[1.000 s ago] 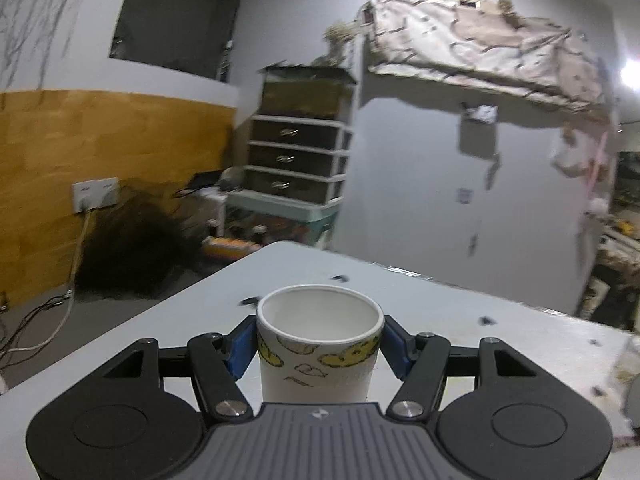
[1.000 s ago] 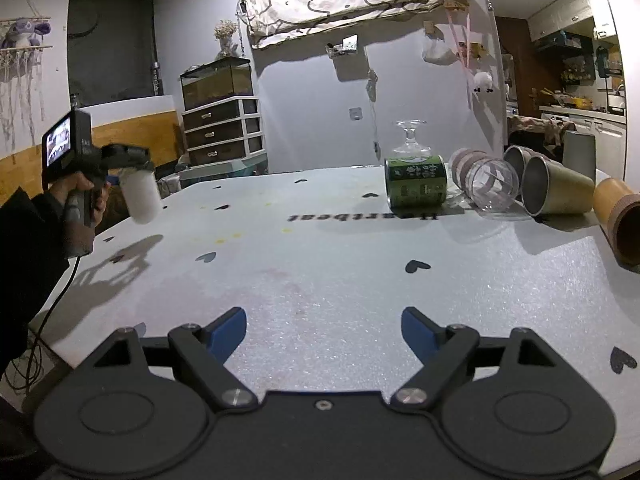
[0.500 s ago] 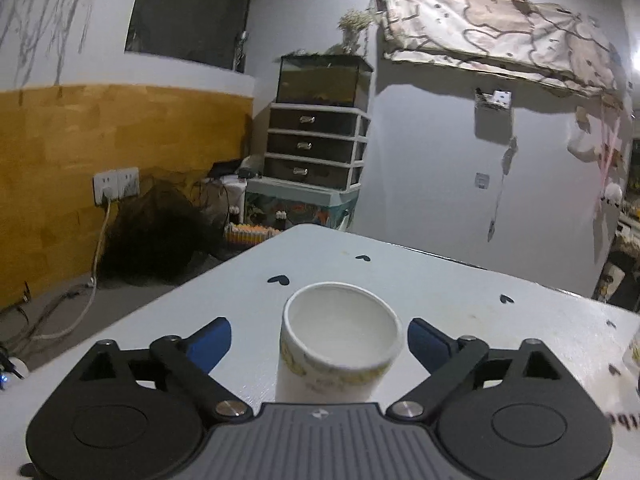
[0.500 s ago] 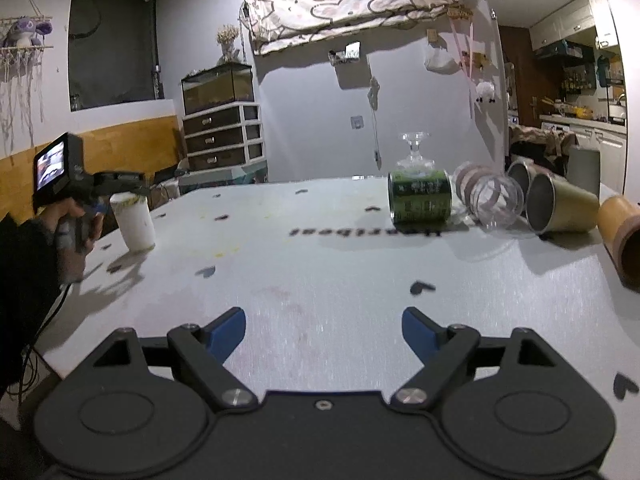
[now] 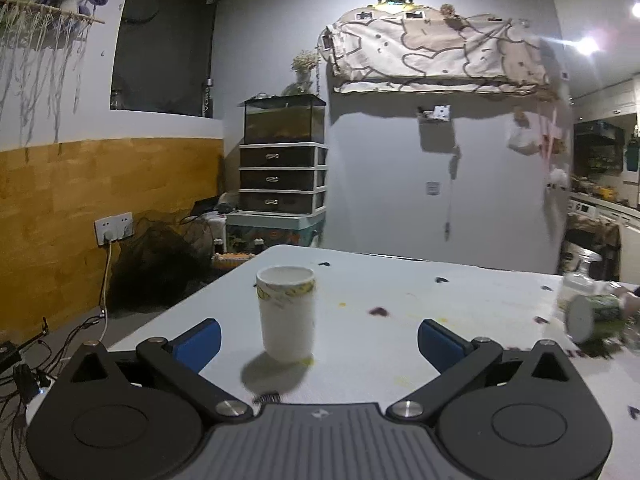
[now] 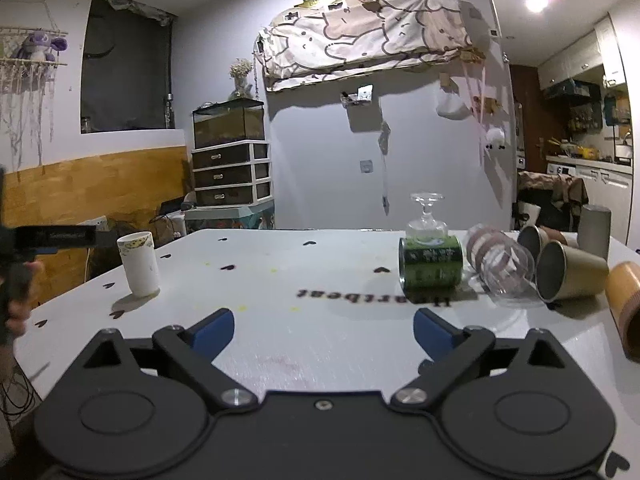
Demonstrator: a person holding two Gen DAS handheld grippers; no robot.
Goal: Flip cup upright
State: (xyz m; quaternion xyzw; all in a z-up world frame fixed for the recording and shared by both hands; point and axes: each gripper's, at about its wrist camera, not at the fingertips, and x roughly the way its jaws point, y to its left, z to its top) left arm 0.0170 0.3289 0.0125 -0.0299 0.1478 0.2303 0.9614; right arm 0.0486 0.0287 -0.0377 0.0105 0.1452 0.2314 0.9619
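Observation:
A white paper cup with a yellow pattern near its rim stands upright, mouth up, on the white table near its left corner. It also shows in the right wrist view. My left gripper is open and empty, its blue pads apart, drawn back a little from the cup. My right gripper is open and empty over the table's near middle, far from the cup.
A green can lies on its side at the right with an upturned glass behind it. A clear plastic cup, metal cups and a brown cup lie tipped further right. The table's left edge is close to the paper cup.
My left gripper set the paper cup down upright, opened, and drew back from it. The right gripper stayed open and nearly still.

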